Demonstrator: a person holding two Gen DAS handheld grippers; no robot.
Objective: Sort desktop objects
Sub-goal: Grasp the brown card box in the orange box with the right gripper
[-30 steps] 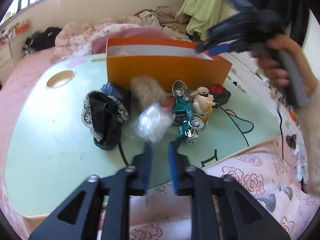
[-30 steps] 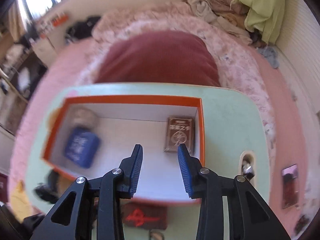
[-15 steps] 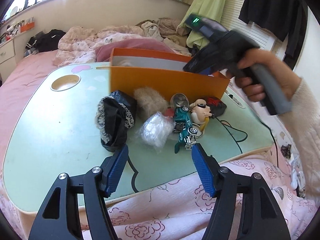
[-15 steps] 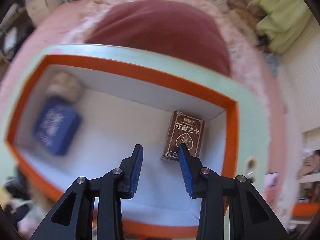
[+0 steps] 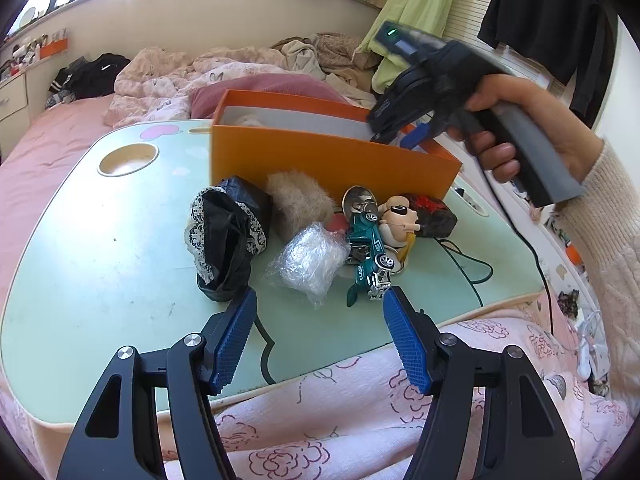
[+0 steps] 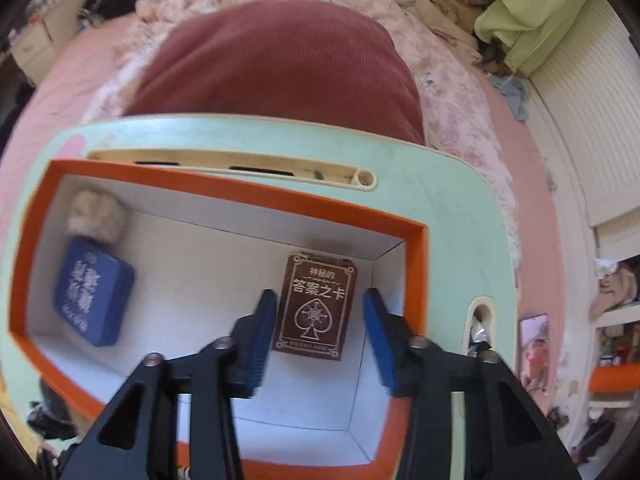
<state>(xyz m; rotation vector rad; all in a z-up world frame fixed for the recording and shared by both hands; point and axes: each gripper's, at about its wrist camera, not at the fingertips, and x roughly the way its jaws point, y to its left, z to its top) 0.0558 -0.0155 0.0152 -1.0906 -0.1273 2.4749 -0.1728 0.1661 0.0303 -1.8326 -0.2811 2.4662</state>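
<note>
In the orange box, near its right wall, the brown card deck lies between the right gripper's opening jaws, untouched. The left gripper hangs released over the table's near edge, empty.

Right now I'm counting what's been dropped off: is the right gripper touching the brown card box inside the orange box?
Apart. In the right wrist view the right gripper is opening, and the brown card box lies between its pads with white floor of the orange box visible on both sides.

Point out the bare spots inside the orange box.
In the orange cardboard box, white floor lies bare between the blue tin and the brown card deck, and toward the near wall. The far-left corner is crowded: a fluffy beige pompom touches the tin.
</note>
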